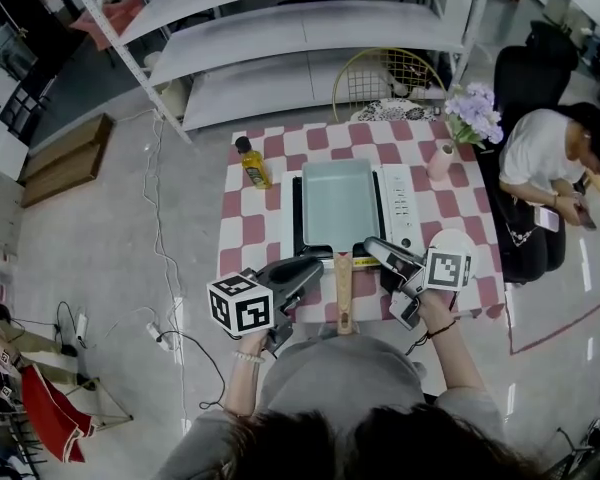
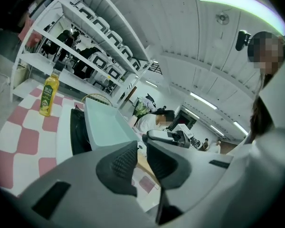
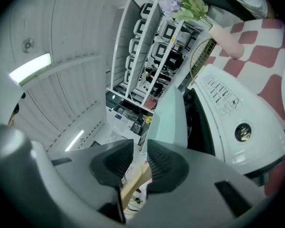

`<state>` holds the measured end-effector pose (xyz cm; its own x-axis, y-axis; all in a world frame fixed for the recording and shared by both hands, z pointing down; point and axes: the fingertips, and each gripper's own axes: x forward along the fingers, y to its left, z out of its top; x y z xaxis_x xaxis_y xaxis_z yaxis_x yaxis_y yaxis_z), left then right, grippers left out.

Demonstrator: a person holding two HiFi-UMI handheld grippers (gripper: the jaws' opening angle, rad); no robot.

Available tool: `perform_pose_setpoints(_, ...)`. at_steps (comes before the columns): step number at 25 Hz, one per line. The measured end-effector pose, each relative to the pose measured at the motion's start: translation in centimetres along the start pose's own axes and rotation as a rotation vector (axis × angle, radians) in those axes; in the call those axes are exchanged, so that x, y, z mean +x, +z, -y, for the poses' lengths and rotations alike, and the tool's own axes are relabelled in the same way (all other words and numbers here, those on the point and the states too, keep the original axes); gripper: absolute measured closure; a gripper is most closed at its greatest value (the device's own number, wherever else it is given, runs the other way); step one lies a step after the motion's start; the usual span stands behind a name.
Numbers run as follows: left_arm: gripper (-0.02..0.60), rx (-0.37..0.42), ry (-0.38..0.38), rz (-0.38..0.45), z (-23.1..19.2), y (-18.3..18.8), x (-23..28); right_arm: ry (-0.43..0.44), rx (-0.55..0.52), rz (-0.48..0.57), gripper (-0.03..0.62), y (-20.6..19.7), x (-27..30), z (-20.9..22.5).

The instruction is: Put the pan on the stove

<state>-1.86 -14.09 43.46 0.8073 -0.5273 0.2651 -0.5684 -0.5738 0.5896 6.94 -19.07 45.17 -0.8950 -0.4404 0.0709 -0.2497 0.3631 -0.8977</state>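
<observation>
Mint pan [image 1: 337, 202]: flat on stove [image 1: 401, 204]; wooden handle [image 1: 344, 293] points toward person.
Left gripper [image 2: 142, 152]: jaws narrow, nothing between.
Right gripper [image 3: 140, 151]: likewise narrow, empty.
Progress: placement appears complete.

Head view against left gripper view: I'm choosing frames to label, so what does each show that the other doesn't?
Only the head view: the whole wooden handle, a brown box on the floor. Only the left gripper view: ceiling lights, a ceiling fan. Both: the pan on the stove, the yellow bottle, the checked tablecloth, the flowers, the white shelves.
</observation>
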Motion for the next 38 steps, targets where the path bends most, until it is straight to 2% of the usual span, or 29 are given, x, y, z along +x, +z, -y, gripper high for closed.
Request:
perform_pose_setpoints(3,0.510,0.041,0.034,0.016,-0.2,0.4,-0.2,0.047,-0.034,0.020,0.514,0.6,-0.1,-1.3)
perform_pose_setpoints(7,0.519,0.100,0.090,0.039,-0.6,0.9,-0.5,0.010,-0.116,0.026,0.536,1.2,-0.9,-1.1)
perform_pose_setpoints(11,0.531,0.174,0.155,0.070,-1.2,1.5,-0.8,-0.039,-0.248,0.037,0.549,2.3,-1.8,-0.8)
perform_pose_setpoints(15,0.537,0.229,0.216,0.091,-1.8,1.7,-1.0,-0.043,-0.278,0.051,0.560,3.1,-2.1,-1.0)
perform_pose_setpoints(17,0.538,0.246,0.230,0.091,-1.8,1.5,-1.0,-0.069,-0.292,0.050,0.565,3.3,-2.4,-0.5)
perform_pose_setpoints(27,0.552,0.318,0.302,0.120,-2.2,1.4,-1.5,-0.081,-0.383,0.093,0.571,4.0,-3.2,0.0)
perform_pose_setpoints(38,0.554,0.360,0.327,0.139,-2.4,1.4,-1.9,-0.092,-0.500,0.085,0.571,3.8,-3.2,0.0)
